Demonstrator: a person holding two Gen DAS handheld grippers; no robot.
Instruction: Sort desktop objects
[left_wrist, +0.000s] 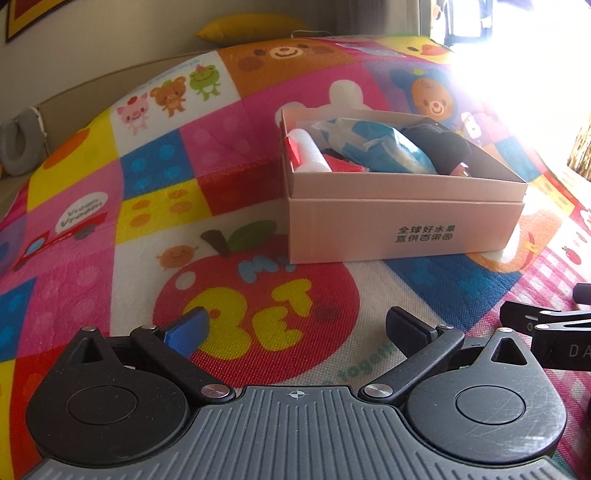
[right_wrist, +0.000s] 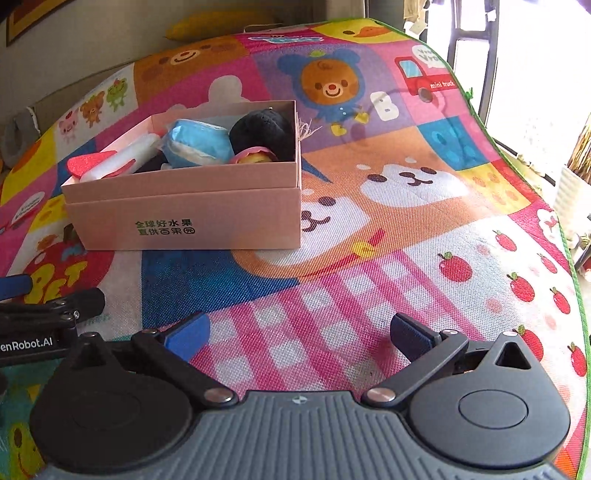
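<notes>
Hovering over the cartoon-print play mat (right_wrist: 369, 288), both grippers (left (left_wrist: 295, 332), right (right_wrist: 299, 336)) w/ jaws wide apart, empty; pink cardboard box (right_wrist: 184, 218) sits full nearby.

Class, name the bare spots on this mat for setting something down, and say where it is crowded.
Free: the colourful cartoon play mat right of the pink cardboard box, and its red apple print in front. Crowded: inside the box.

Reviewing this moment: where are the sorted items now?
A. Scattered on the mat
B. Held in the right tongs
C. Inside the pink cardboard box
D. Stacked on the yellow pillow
C. The blue-and-white packet, black plush and white foam roll all lie inside the pink cardboard box; both tongs are open and empty.
</notes>
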